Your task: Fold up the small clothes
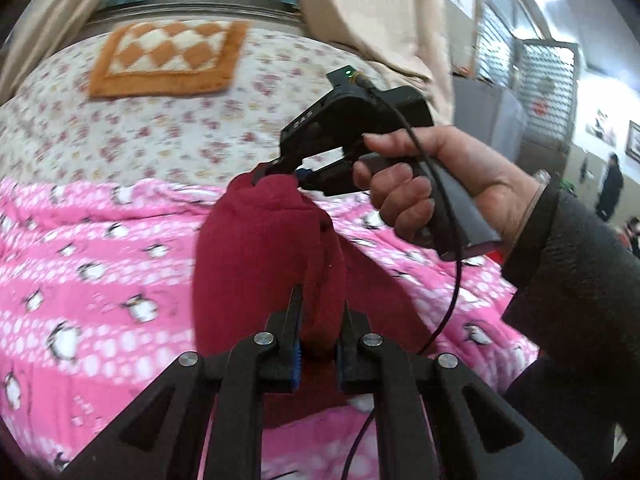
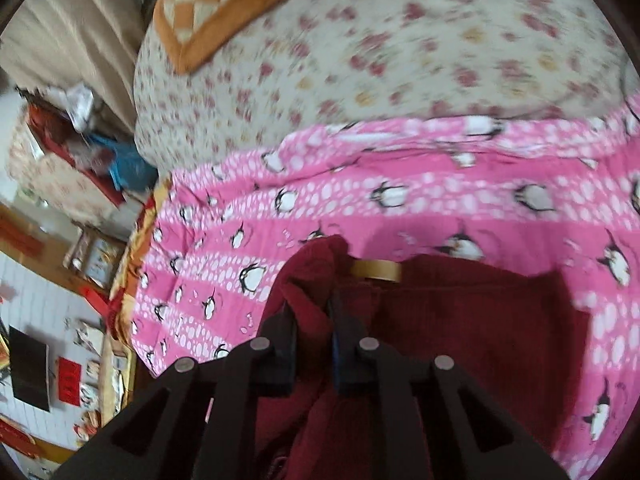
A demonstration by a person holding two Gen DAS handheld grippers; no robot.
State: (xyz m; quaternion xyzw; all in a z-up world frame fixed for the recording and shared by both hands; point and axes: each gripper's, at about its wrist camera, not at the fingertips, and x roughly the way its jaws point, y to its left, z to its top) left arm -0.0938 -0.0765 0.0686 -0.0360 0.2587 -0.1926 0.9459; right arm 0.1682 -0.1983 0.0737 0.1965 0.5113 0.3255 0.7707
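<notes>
Pink penguin-print bedding point(image 1: 100, 248) covers the bed beneath both claws. Left claw point(image 1: 318, 312) is clenched on the dark red garment point(image 1: 264, 248), lifted above the bedding; right claw point(image 2: 312, 312) pinches another bunched edge, apparently the same garment. Farther off, a floral cover point(image 1: 160, 128) carries an orange checkered cushion point(image 1: 168, 56).

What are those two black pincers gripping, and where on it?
Both grip the dark red garment: the left gripper pinches one bunched edge, the right gripper another bunched edge, lifting it above the pink penguin blanket.

Home bedroom: bed ahead of the jaws with floral sheet point(image 1: 168, 136), pink penguin-print blanket point(image 1: 100, 264) right under them, orange checkered cushion point(image 1: 168, 56) beyond, beige curtain point(image 1: 368, 12) behind.
</notes>
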